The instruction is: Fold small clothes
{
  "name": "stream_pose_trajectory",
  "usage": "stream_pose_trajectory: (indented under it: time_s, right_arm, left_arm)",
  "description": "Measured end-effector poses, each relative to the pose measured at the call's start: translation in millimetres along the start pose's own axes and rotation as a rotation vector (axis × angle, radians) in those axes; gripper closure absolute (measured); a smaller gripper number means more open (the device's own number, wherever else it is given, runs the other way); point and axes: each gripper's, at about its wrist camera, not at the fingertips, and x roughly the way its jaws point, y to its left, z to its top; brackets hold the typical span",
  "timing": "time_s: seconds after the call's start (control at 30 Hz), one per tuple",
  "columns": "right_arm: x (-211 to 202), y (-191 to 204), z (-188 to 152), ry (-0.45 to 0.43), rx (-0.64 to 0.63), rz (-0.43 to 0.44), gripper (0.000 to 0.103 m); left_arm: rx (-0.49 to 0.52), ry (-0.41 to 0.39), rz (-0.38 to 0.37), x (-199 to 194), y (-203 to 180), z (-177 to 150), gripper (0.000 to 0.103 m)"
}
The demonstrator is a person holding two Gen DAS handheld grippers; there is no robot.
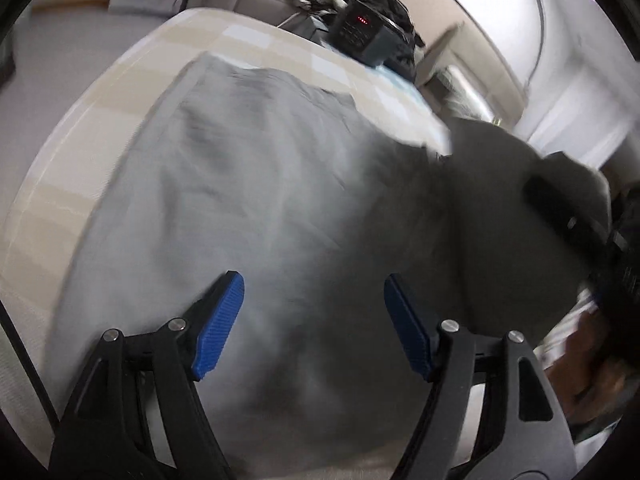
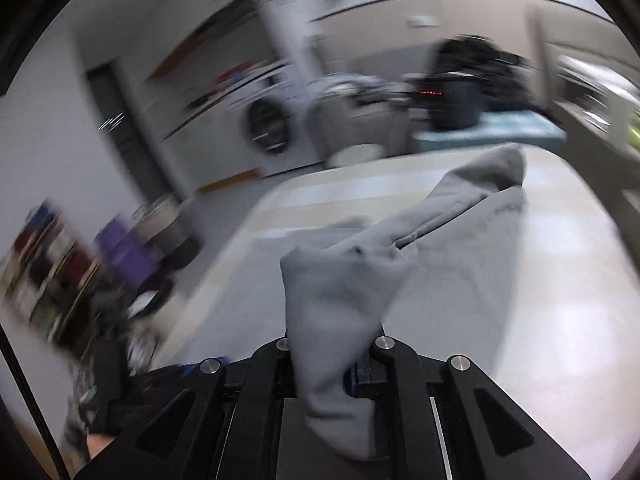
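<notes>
Right wrist view: the right gripper [image 2: 336, 364] is clamped on a corner of the grey garment [image 2: 420, 248], lifted off the bench [image 2: 560, 300].
The left gripper [image 1: 314, 320] hangs above it, apart and empty. Carry the corner across evenly, keeping edges aligned.

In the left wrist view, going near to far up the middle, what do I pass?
Left gripper, its blue fingers apart with nothing between them → grey garment spread on the table → bare cream checked tabletop → black device with red lights at the far edge.
</notes>
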Motion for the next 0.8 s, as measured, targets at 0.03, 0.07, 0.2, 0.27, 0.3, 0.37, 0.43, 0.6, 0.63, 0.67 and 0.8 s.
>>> stream_pose_trajectory:
  time_s: [0.03,0.07,0.2,0.27,0.3,0.37,0.43,0.6,0.63,0.67,0.8]
  right_arm:
    - [10,18,2,0.011,-0.03,0.039,0.094]
    - [26,40,1,0.034,-0.061,0.097,0.094]
    - [99,88,-25,0.232,-0.111,0.306,0.073]
    - [132,89,-50,0.408,-0.055,0.336,0.073]
    - [133,85,-57,0.425,-0.032,0.353,0.073]
    - [113,71,-64,0.387,-0.015,0.375,0.068]
    - [87,52,-63,0.329,0.007,0.378,0.057]
    - [38,-8,-56,0.189,0.086,0.168,0.04]
    - [32,-13,-56,0.182,0.097,0.138,0.04]
    - [26,-24,-58,0.176,0.119,0.106,0.04]
    - [12,-49,-64,0.164,0.172,0.064,0.04]
  left_arm:
    - [-0.045,-0.017,-0.016,-10,15,4,0.033]
    - [-0.078,-0.037,-0.013,-19,27,7,0.033]
    - [-0.225,-0.172,0.149,-65,88,13,0.033]
    - [-0.283,-0.185,0.174,-78,108,10,0.033]
    - [-0.291,-0.183,0.174,-82,113,8,0.033]
    - [-0.265,-0.167,0.175,-83,111,6,0.033]
    - [-0.204,-0.135,0.15,-76,98,5,0.033]
    - [-0.074,-0.048,0.108,-36,55,21,0.033]
    - [-0.073,-0.026,0.101,-29,51,24,0.033]
    - [-0.075,-0.008,0.095,-23,47,26,0.033]
    - [0.037,0.056,0.151,-14,26,18,0.033]
